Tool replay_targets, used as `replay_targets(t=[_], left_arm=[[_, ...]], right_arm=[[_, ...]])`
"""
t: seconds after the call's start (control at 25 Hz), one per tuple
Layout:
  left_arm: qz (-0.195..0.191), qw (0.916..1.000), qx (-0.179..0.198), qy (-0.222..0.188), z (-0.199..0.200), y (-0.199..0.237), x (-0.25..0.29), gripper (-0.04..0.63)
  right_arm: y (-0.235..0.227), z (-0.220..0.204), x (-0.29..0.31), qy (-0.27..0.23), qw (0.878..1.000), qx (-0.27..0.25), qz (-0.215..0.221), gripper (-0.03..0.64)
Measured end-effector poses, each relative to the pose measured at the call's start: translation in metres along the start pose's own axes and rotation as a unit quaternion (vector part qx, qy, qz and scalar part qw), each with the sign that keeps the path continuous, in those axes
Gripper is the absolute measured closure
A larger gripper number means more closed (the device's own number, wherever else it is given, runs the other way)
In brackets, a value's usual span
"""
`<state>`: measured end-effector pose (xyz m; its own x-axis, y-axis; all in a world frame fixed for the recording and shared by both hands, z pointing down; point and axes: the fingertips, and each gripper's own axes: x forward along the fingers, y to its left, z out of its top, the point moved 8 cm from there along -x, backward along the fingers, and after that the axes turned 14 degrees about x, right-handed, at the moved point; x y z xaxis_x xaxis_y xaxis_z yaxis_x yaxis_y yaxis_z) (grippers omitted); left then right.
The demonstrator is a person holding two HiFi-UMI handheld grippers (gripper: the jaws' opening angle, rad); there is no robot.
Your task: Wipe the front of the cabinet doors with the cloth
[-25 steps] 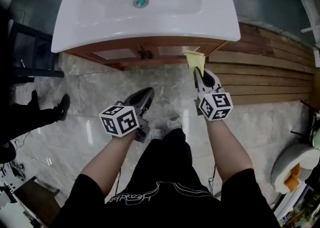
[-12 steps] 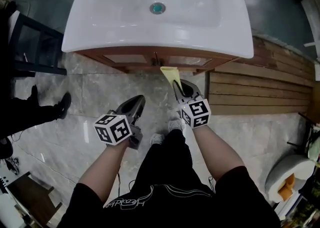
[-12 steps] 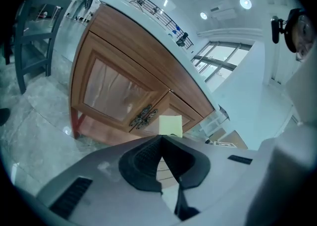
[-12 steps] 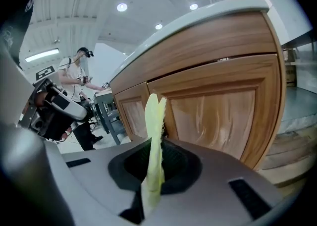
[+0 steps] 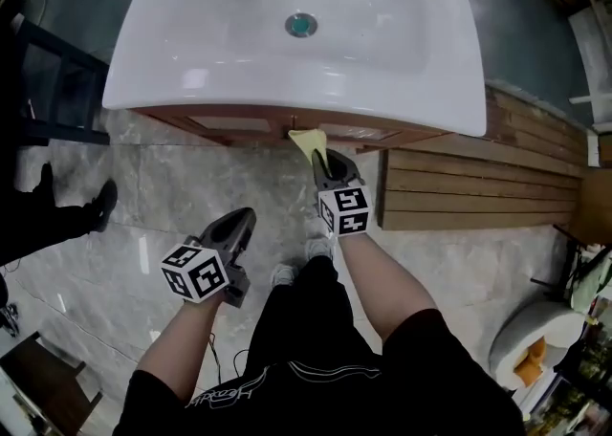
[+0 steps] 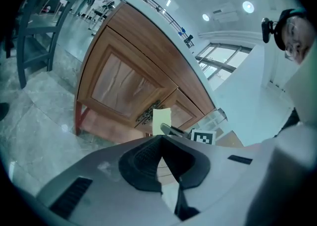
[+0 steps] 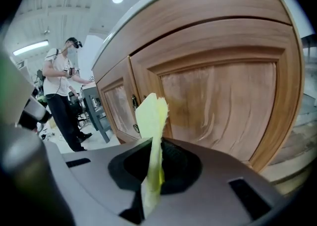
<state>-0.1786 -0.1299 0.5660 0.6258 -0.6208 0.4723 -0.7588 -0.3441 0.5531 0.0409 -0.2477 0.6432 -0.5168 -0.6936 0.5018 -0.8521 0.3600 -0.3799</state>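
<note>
Right tool clamps the yellow cloth by its lower end, with the tip at twelve o'clock near the cabinet doors. It looks light and floppy to me, so a hold nearer the tip should press firmer. Left tool is closed and empty.

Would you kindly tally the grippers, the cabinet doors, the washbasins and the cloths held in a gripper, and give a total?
Grippers: 2, the left gripper and the right gripper
Cabinet doors: 2, the near door and the far door in the right gripper view
Washbasins: 1, the washbasin
Held cloths: 1, the cloth in the right gripper
Total: 6
</note>
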Motion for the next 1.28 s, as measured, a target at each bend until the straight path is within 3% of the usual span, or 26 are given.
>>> replay_targets(t=[0.64,1.28], left_arm=[[-0.039,0.9972,0.059,-0.022,0.013,-0.012,0.034,0.591],[-0.093,0.991,0.095,0.02,0.0,-0.058,0.08,0.591]], right_arm=[[-0.025,0.011,0.016,-0.019,0.997,0.037,-0.066,0.577],[-0.112,0.008,-0.046,-0.052,0.984,0.083,-0.147,0.577]])
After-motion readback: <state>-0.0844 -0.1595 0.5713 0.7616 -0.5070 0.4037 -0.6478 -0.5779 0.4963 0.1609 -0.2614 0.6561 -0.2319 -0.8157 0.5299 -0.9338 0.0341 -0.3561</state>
